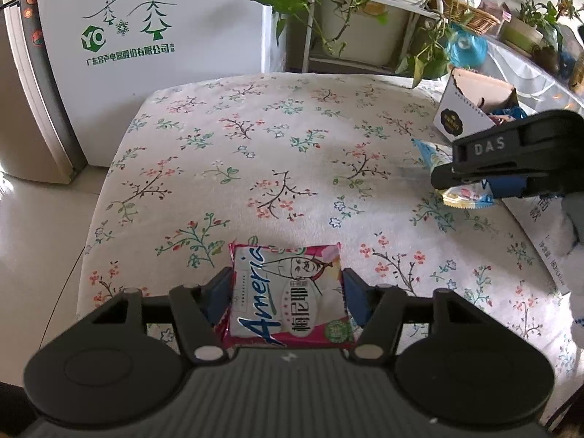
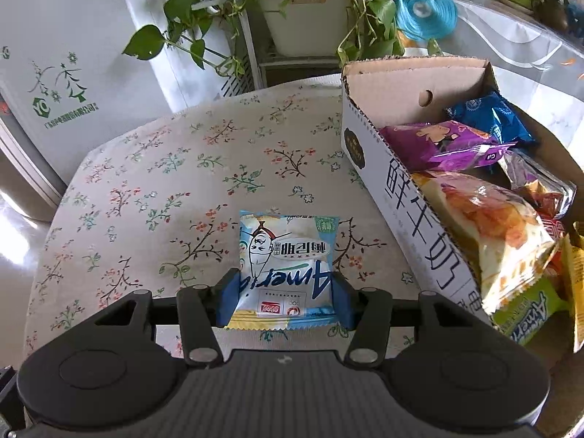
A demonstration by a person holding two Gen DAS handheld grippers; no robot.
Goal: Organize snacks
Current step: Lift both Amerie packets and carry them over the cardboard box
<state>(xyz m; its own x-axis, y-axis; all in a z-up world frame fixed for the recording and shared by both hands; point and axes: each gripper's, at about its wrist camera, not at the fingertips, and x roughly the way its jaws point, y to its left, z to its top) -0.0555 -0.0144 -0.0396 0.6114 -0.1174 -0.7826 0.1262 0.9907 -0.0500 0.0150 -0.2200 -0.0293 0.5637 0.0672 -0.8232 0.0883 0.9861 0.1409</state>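
My left gripper (image 1: 288,288) is shut on a pink and white snack packet (image 1: 288,292), holding it by its two sides over the floral tablecloth (image 1: 255,153). My right gripper (image 2: 286,294) is shut on a light blue snack packet (image 2: 286,262), also held by its sides above the cloth. In the left wrist view the right gripper (image 1: 441,175) shows at the right edge with the blue packet (image 1: 463,197) under it. A white cardboard box (image 2: 408,211) to the right holds several snack packets, among them a purple one (image 2: 445,142) and an orange one (image 2: 492,233).
A white fridge (image 1: 146,18) stands behind the table at left. A plant stand with trailing green plants (image 1: 346,7) is behind the table. A blue ribbon spool (image 2: 425,9) and a wicker basket (image 1: 471,14) sit at the back right. The floor (image 1: 36,237) lies left of the table.
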